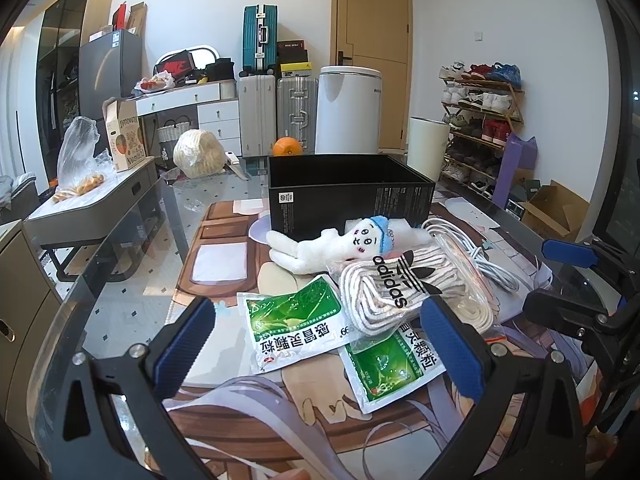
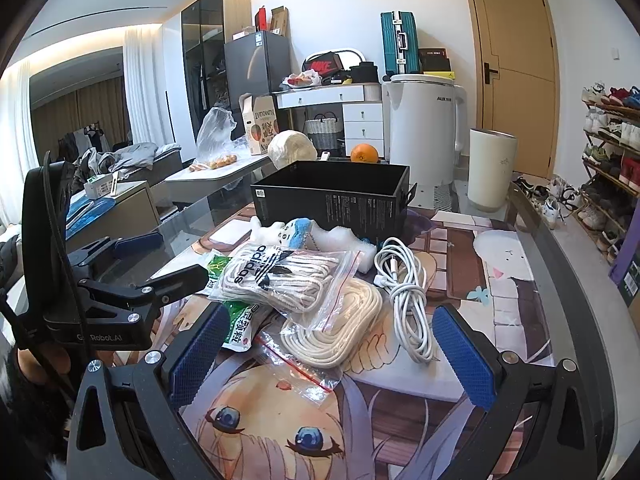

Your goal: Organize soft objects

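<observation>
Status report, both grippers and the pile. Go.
Left gripper open, empty. Right gripper open, empty. Soft items heaped before black box; nothing boxed. White cable alongside.

We see a glass-topped desk (image 2: 532, 216) covered by a printed anime mat (image 2: 460, 248). Directly on the mat stand an open black box (image 1: 348, 196) at the back, and in front of it lie a white plush toy (image 1: 320, 248), two green sachets (image 1: 296, 328), a white coiled cable (image 2: 404, 288) and a loose coil of cream rope (image 2: 340, 320). A clear zip bag of white laces (image 2: 280, 276) rests partly on the sachets and the rope.
</observation>
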Available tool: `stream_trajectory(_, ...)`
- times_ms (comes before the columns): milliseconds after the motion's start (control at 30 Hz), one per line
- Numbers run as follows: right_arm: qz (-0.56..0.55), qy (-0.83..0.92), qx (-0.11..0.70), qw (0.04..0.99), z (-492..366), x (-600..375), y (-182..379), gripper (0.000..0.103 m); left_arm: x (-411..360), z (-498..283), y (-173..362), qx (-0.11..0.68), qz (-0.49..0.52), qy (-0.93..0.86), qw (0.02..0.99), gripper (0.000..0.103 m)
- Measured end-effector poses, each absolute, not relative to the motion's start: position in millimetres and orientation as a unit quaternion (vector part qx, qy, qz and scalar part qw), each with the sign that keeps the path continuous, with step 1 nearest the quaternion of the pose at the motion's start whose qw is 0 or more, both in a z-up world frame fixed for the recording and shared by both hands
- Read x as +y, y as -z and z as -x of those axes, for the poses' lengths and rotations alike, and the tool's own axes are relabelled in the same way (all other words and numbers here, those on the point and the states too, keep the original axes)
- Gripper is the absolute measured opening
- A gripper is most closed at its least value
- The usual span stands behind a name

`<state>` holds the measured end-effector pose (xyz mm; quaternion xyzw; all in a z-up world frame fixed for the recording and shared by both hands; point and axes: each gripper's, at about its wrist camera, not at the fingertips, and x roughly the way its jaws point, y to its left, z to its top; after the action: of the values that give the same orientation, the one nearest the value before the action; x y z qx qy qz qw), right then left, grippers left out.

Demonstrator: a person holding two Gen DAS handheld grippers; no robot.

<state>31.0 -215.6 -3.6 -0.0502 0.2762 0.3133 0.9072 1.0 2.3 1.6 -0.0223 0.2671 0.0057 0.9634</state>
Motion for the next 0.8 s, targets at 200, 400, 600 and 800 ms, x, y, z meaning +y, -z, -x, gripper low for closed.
stream_trajectory(200,0.049,-0.311,0.277,0.908,-32.7,-215.9,3.3,0.103,1.9,-1.5,-1.6,0.267,0.022,-0.006,0.963,0.103)
stream_trajectory(400,0.049,-0.310,0.276,0.908,-32.0,-216.7,1.5,0.103,1.6,-2.1,-1.8,0.268,0.022,-0.006,0.963,0.103)
stream_trajectory(600,0.052,-0.309,0.276,0.908,-31.9,-218.2,-1.2,0.103,1.5,-1.8,-2.0,0.267,0.022,-0.007,0.963,0.103)
stream_trajectory(800,0.051,-0.306,0.278,0.909,-33.3,-220.5,-2.1,0.103,1.5,-1.8,-1.9,0.266,0.021,-0.006,0.964,0.103)
